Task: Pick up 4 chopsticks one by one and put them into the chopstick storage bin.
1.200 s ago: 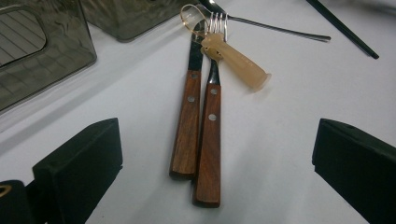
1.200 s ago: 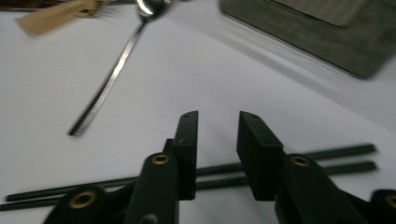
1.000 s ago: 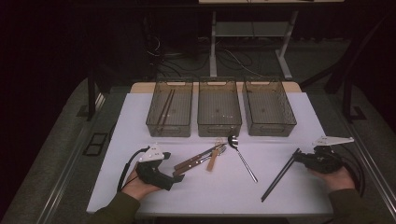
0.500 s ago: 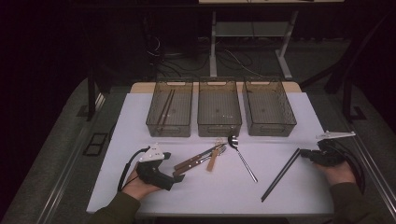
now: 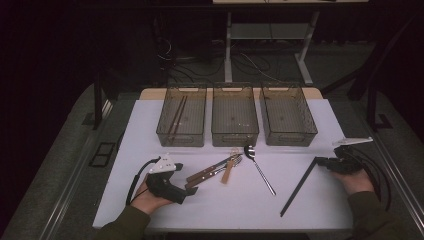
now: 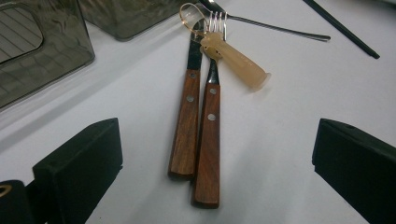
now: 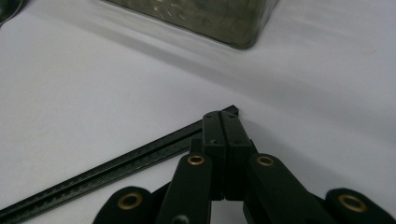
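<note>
The right gripper [image 5: 320,162] had its fingers pinched shut on the tip of the black chopsticks [image 5: 298,187], whose far end rested on the desk [image 5: 320,120], likely for lifting toward the bins [image 5: 181,121]. The left gripper [image 5: 189,189] sat with fingers wide, aimed at the knife [image 6: 185,122] and fork [image 6: 208,135], probably next.

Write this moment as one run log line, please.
right gripper: shut, at black chopsticks end | left gripper: open, facing wooden-handled cutlery | left bin: brown chopsticks

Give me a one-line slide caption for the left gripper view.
Open left gripper faces two wooden-handled utensils lying side by side on the white table.
</note>
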### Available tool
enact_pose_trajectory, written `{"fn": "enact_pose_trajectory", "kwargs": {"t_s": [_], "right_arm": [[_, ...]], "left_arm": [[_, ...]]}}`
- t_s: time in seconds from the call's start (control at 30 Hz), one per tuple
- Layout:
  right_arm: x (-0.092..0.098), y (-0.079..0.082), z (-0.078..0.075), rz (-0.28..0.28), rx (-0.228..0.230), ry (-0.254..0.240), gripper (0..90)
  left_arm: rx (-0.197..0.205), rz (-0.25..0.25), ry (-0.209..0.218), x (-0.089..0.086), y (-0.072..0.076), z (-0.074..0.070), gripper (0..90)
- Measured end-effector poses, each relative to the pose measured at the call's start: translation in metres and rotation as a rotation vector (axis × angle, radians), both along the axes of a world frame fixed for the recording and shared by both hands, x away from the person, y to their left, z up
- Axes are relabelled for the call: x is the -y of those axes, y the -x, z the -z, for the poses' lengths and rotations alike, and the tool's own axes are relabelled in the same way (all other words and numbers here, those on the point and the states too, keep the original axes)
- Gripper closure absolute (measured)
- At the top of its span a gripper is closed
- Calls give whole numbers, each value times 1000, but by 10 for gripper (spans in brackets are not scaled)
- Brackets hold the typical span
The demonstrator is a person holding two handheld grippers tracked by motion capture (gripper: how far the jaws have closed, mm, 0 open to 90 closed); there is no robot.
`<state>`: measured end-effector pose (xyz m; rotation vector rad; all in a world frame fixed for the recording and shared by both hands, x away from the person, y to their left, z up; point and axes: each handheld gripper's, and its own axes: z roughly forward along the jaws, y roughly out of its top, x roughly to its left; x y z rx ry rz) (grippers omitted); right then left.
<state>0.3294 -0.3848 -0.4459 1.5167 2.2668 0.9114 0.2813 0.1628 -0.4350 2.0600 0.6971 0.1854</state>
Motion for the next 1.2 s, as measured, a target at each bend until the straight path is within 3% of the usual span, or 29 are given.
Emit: {"fn": "enact_pose_trajectory", "kwargs": {"t_s": [1.2], "right_arm": [[-40,-35,3,-63,9,-18,900]], "left_arm": [[2,2,2,0,0,-1,5]]}}
